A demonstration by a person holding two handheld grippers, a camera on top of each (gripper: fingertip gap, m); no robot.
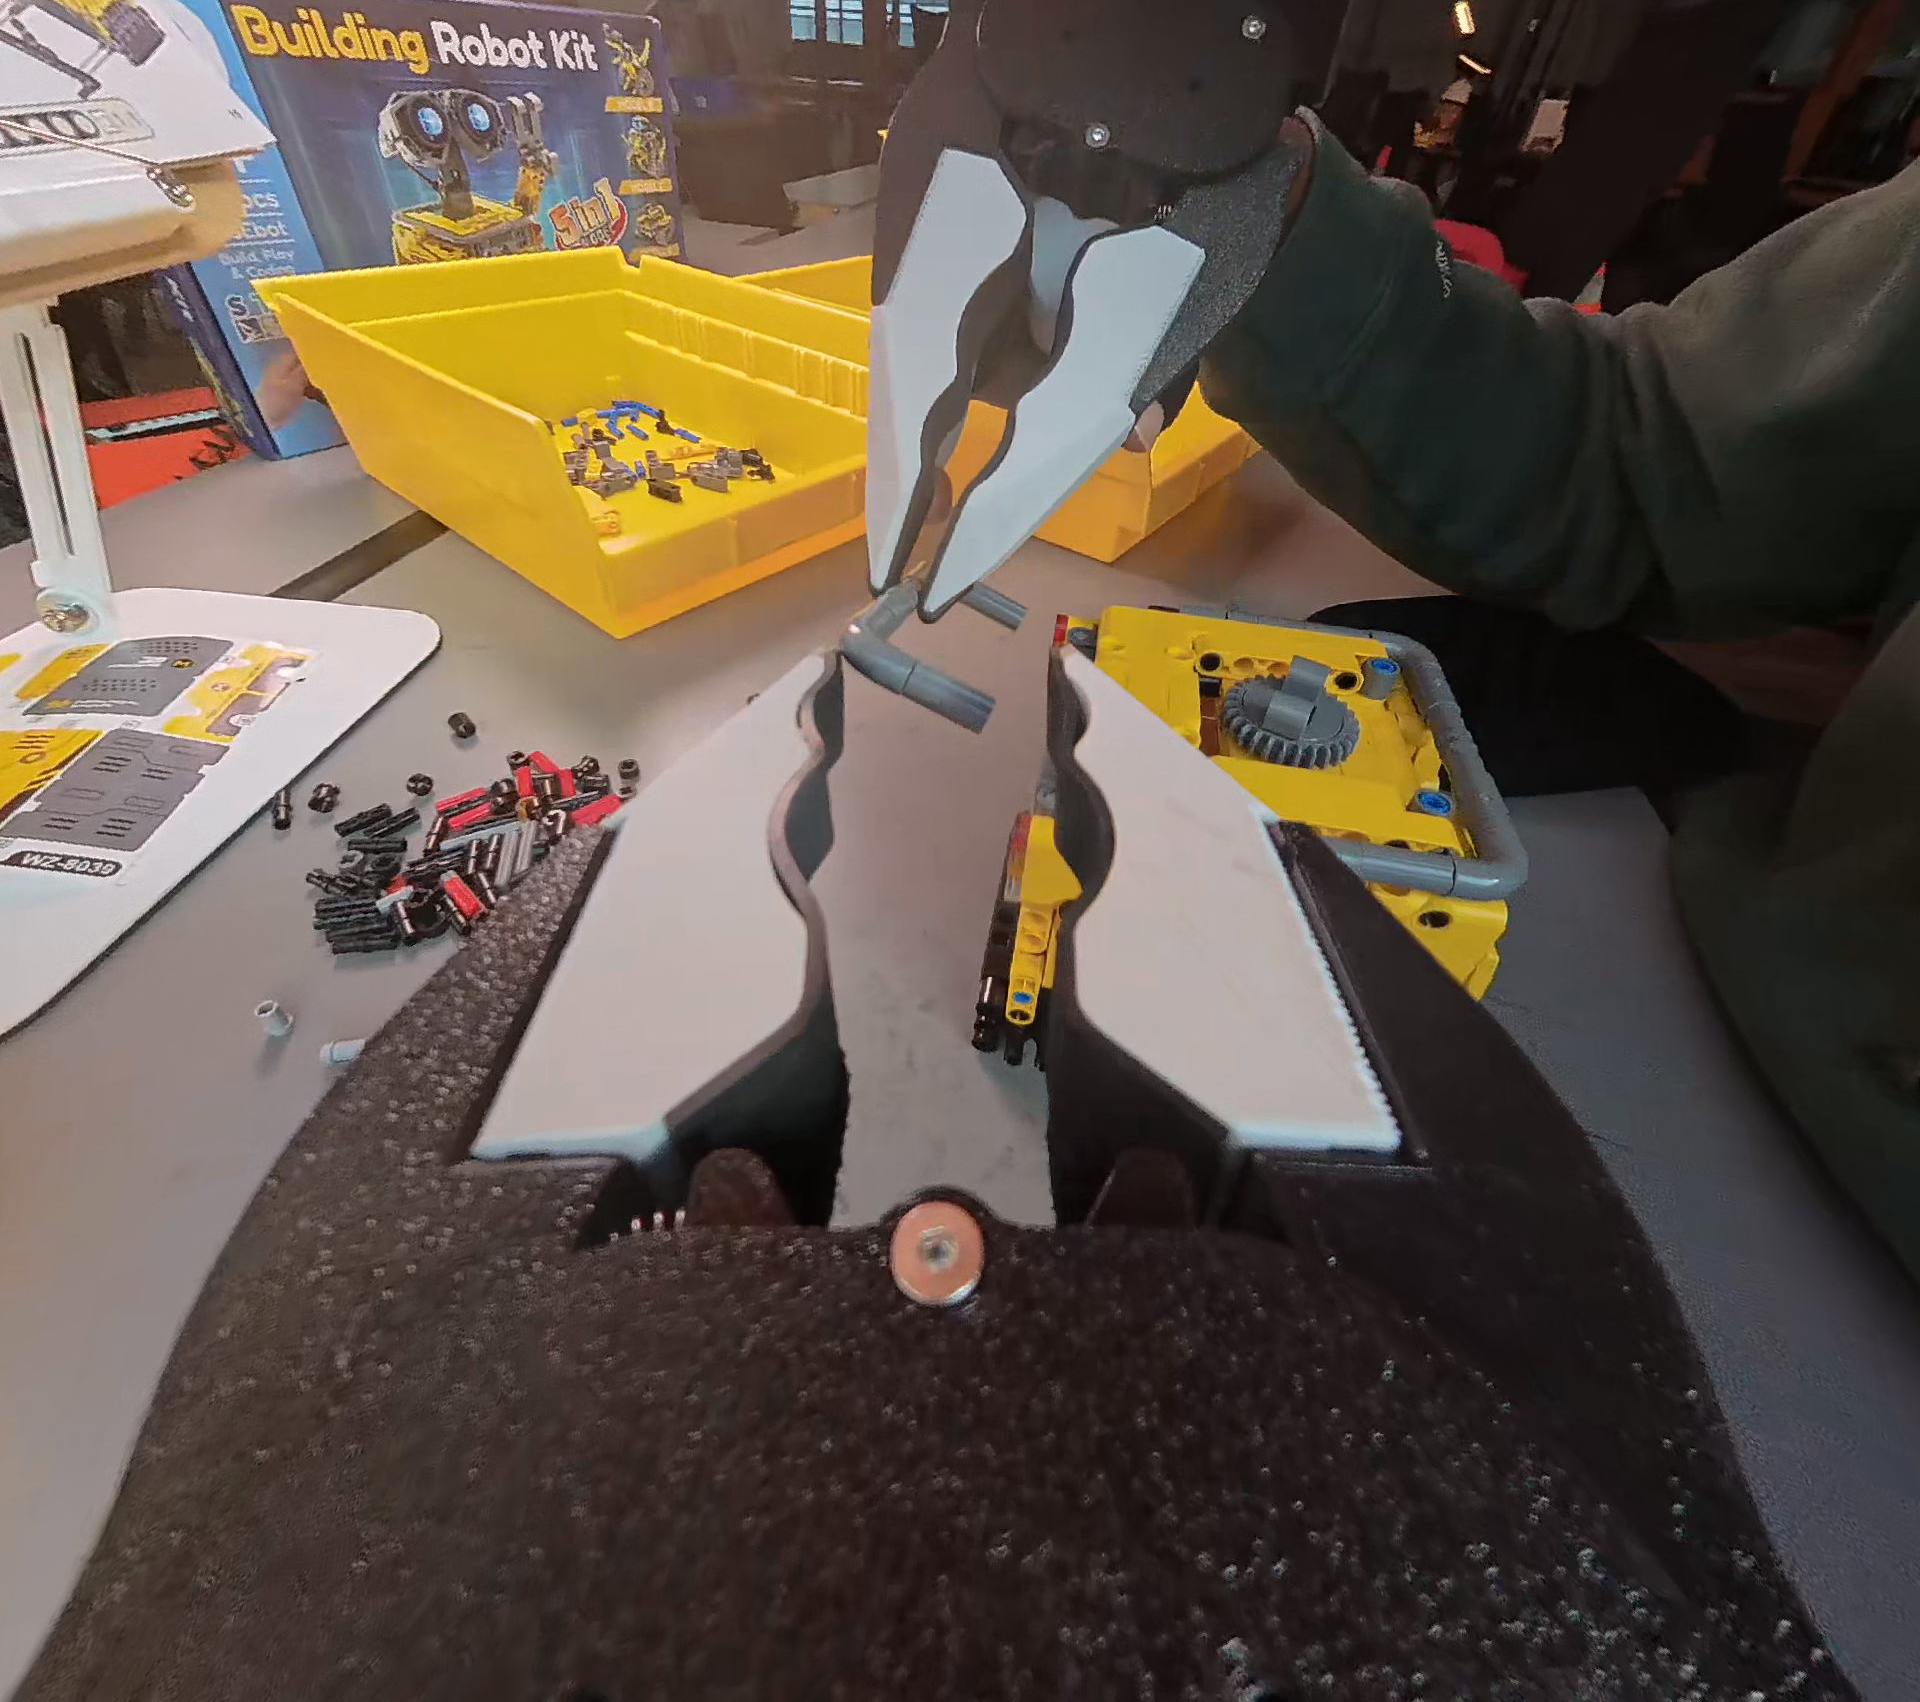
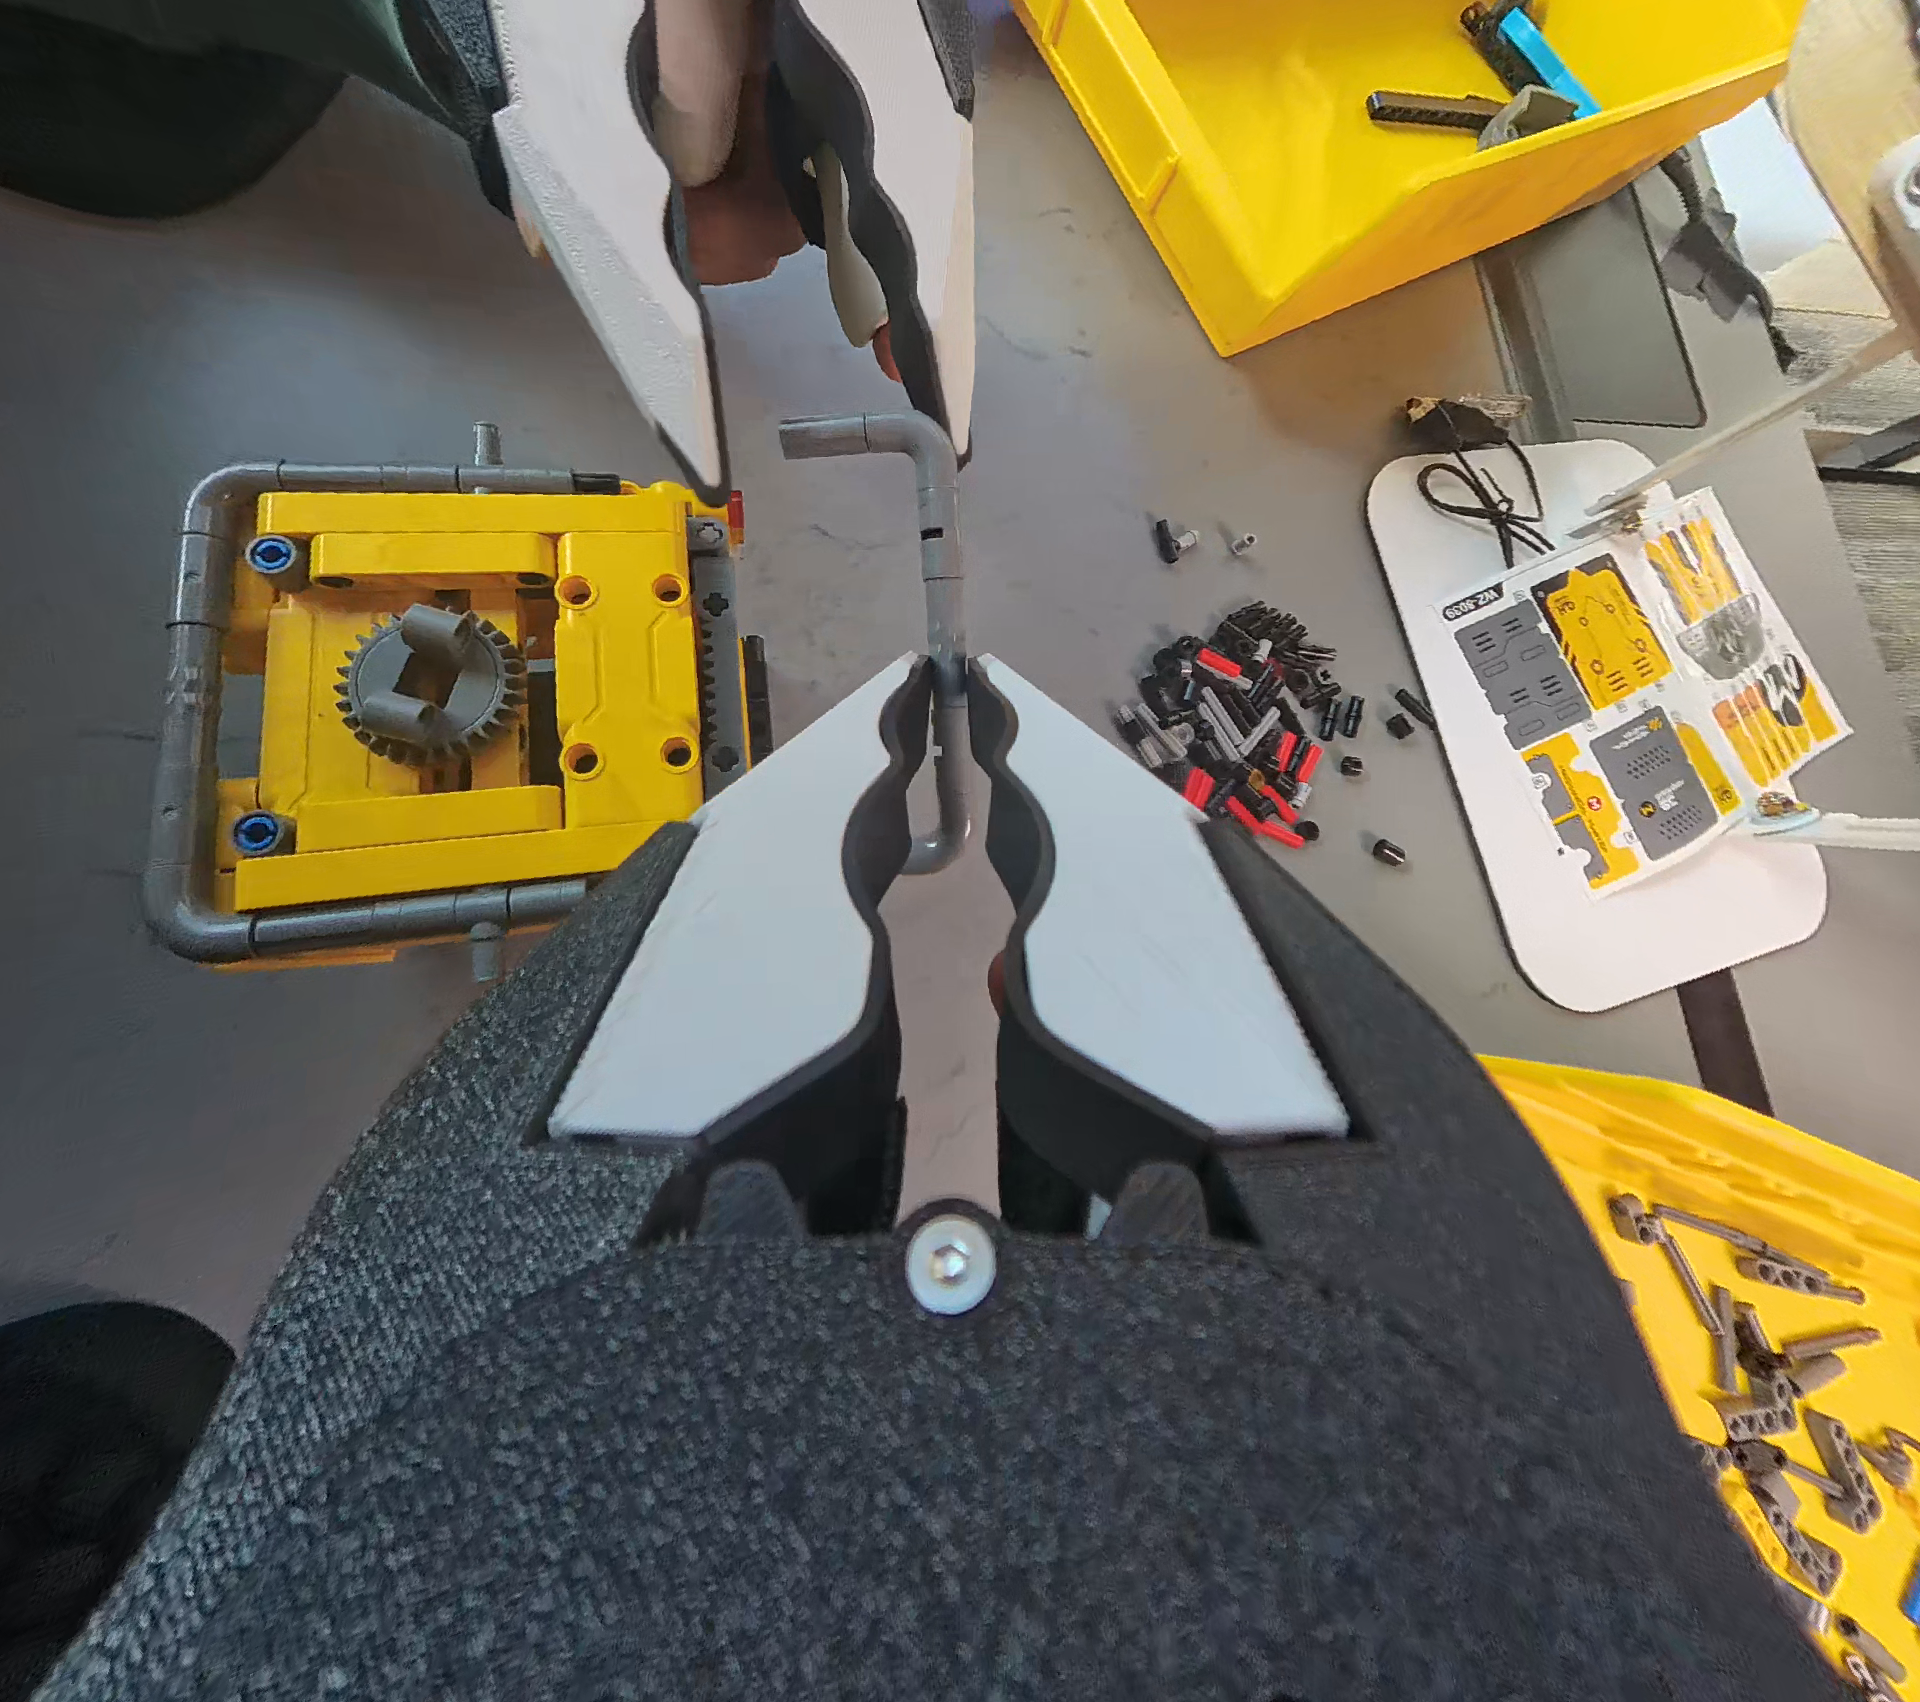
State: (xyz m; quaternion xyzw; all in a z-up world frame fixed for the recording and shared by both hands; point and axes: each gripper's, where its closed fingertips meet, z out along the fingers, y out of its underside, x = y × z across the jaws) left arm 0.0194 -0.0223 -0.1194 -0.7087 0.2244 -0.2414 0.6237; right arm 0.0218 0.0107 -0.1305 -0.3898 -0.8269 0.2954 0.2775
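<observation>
Grey bench [image 2: 1091,281] carries everything: right claw [image 2: 948,665] clamps a bent grey rod [image 2: 935,530]; left claw [image 1: 940,665], jaws apart, should close squarely on its far elbow.

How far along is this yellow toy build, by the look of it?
Looks done: the yellow block base with its grey gear and a grey tube frame around it. In hand: the right gripper is shut on a bent grey tube; the left gripper is open at its far bend. Probably left: loose black and red pins, parts in the yellow bin, a sticker sheet.
</observation>
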